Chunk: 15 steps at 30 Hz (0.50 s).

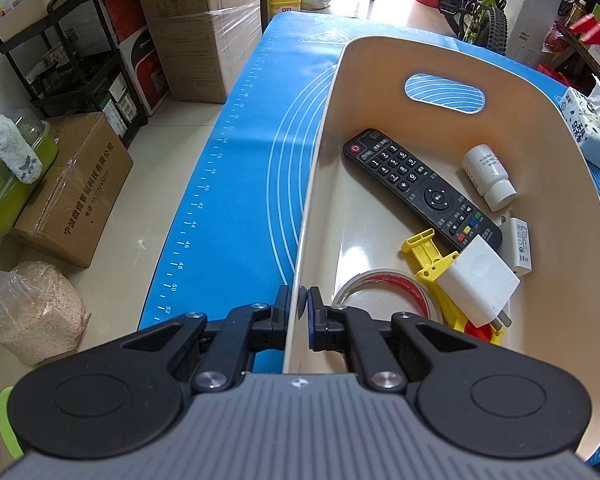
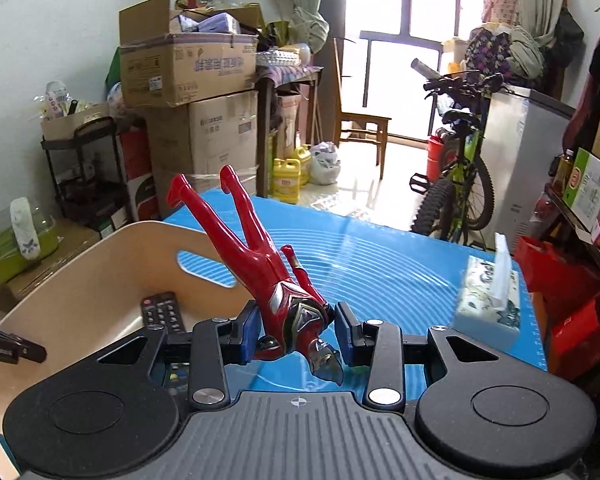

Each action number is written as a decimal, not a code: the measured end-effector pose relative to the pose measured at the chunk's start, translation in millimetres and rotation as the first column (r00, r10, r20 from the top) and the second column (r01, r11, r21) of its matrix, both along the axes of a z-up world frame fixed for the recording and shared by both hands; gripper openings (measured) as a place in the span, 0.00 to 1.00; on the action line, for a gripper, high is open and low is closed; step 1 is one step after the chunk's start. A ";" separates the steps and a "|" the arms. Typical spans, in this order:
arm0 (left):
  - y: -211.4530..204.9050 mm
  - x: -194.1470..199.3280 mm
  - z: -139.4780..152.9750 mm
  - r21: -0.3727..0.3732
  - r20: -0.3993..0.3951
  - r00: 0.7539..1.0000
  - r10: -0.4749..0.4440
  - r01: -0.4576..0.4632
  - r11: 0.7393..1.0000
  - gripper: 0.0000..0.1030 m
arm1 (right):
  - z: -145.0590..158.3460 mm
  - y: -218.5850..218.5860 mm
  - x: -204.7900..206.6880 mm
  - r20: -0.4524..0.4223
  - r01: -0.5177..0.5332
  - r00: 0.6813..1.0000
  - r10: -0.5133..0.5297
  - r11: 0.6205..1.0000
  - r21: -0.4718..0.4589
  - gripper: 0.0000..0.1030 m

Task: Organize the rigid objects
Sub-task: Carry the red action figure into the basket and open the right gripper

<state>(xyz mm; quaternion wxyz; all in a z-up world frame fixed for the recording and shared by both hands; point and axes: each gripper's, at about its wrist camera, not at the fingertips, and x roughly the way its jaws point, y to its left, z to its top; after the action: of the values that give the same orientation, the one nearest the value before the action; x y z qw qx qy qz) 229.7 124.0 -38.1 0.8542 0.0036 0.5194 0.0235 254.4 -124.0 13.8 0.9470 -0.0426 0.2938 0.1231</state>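
A cream bin (image 1: 380, 64) stands on the blue mat (image 1: 260, 128). It holds a black remote (image 1: 416, 184), a white pill bottle (image 1: 488, 176), two white chargers (image 1: 480, 280), a yellow tool (image 1: 428, 256) and a tape roll (image 1: 380, 284). My left gripper (image 1: 299, 304) is shut on the bin's near left wall. My right gripper (image 2: 296, 332) is shut on a red toy figure (image 2: 260, 256), held head down, legs up, above the mat just right of the bin (image 2: 80, 280). The remote (image 2: 160, 312) shows in the right wrist view too.
A tissue pack (image 2: 488, 300) lies on the mat's right side and also shows in the left wrist view (image 1: 588, 120). Cardboard boxes (image 1: 72, 192), a black shelf cart (image 1: 80, 60) and a bicycle (image 2: 456, 168) stand on the floor around the table.
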 end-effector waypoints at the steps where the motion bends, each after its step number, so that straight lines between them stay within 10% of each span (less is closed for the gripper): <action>1: 0.1 0.0 0.0 0.000 0.000 1.000 0.000 0.000 1.000 0.09 | 0.1 4.9 -0.1 -0.004 -0.006 1.000 0.006 1.000 0.002 0.45; 15: -0.5 -0.1 0.4 0.004 0.000 1.000 -0.002 0.002 1.000 0.09 | -14.0 83.8 -0.8 -0.123 -0.166 0.978 0.166 0.986 0.017 0.45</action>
<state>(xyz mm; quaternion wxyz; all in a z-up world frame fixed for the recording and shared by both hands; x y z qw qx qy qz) 229.5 123.5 -37.7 0.8542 0.0060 0.5193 0.0238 253.6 -40.2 -0.2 0.9134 -0.0562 0.3471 0.2050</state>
